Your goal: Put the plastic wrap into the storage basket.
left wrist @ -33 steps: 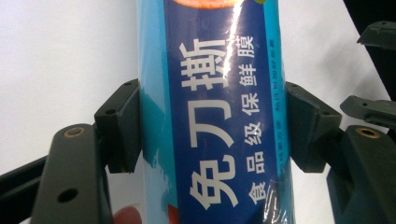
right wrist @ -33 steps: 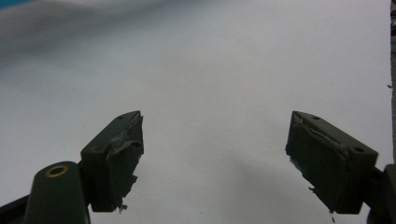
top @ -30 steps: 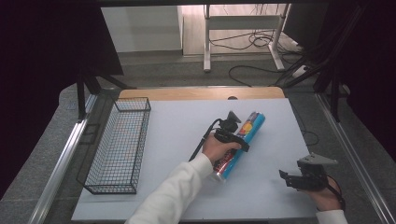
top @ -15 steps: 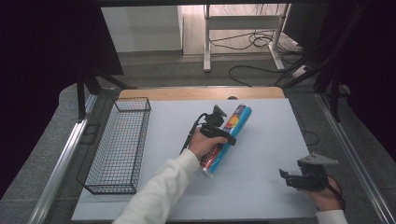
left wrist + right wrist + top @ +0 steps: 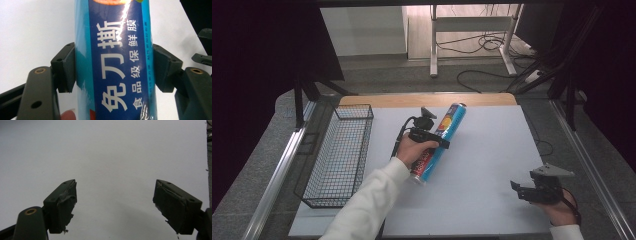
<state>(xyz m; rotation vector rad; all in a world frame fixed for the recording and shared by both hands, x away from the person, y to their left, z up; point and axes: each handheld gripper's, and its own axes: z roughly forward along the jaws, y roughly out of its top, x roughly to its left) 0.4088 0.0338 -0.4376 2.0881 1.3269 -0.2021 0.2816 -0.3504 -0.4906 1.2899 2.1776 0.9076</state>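
Observation:
A long blue tube (image 5: 443,141) with white Chinese print and a red lower end hangs tilted over the middle of the white table (image 5: 492,150). My left gripper (image 5: 432,141) is shut on the tube (image 5: 117,62); both pads (image 5: 65,67) press its sides, and a fingertip shows below it. My right gripper (image 5: 532,191) rests near the table's front right corner, jaws wide apart (image 5: 115,202) with only bare table between them.
A black wire basket (image 5: 339,155) stands along the table's left side. A wooden strip (image 5: 427,100) runs along the far edge. Beyond the table are metal rails, desk legs and cables on the floor.
The left gripper has carried the tube to the left and away from me, toward the basket. The right gripper has stayed in place.

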